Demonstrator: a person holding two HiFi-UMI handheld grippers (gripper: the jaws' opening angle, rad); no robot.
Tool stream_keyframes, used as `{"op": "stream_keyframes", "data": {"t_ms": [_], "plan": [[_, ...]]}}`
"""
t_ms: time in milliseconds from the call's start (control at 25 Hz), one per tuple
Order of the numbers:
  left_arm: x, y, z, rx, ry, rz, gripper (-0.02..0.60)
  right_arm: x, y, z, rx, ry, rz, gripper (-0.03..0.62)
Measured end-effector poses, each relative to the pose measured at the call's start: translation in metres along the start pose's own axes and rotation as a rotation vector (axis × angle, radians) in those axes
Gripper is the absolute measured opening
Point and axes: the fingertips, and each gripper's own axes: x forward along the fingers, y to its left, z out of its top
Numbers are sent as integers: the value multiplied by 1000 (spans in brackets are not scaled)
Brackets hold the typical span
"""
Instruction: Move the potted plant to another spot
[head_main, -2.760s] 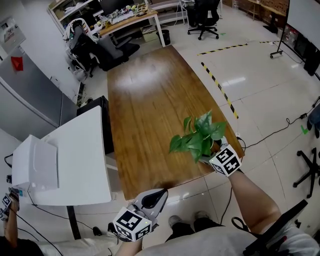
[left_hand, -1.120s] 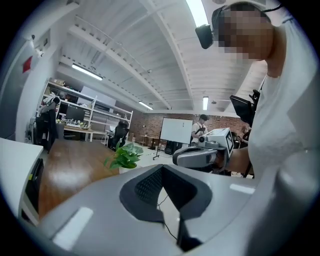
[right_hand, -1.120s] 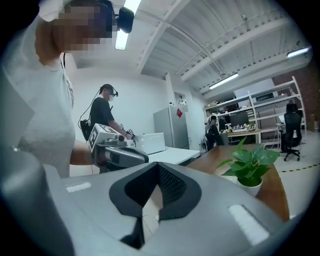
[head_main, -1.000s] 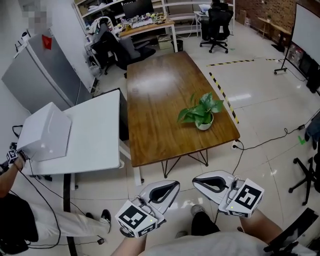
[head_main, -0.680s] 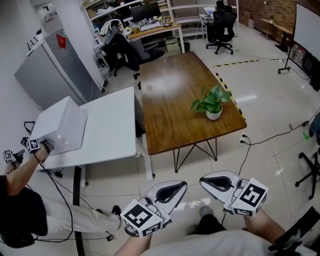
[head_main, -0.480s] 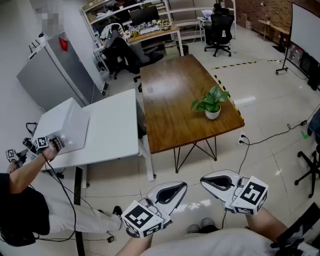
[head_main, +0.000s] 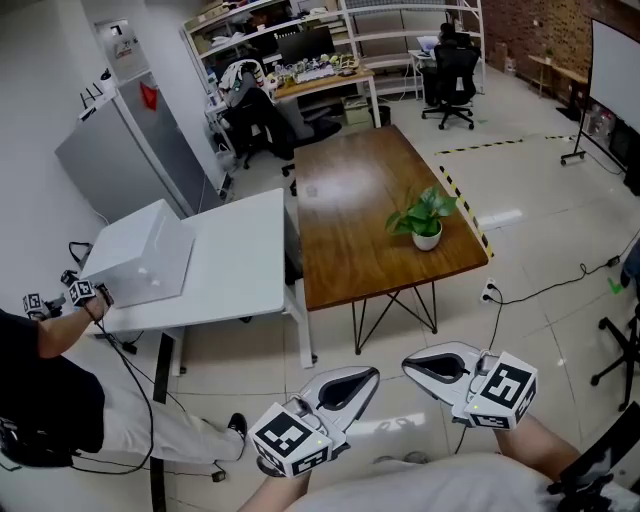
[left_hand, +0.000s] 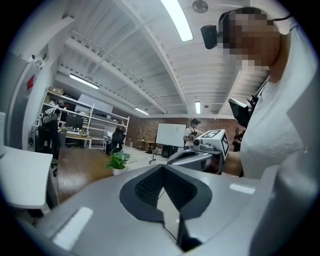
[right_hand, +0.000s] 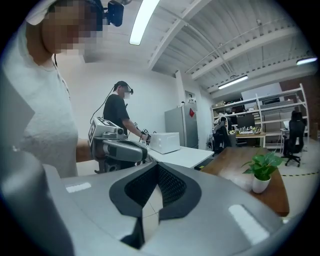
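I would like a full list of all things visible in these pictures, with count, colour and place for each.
potted plant: one, green leaves in a white pot, on the wooden table near its right edge
wooden table: one, brown, middle of the room
white table: one, white, left of the wooden table
box: one, white, on the white table's left end
cabinet: one, grey, by the left wall
office chairs: at least two, black, beyond the wooden table
floor tape: one line, yellow and black, right of the wooden table
another person: one, dark top, at the left edge
left gripper: one, grey, shut, empty, bottom of the head view
right gripper: one, grey, shut, empty, beside it
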Motion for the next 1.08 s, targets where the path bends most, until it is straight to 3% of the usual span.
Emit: {"op": "stream_keyframes", "data": {"t_ms": [1080], "plan": [[29,-11,-3,-11,31,4,-11,-20,-7,2,-27,20,13,5]]}}
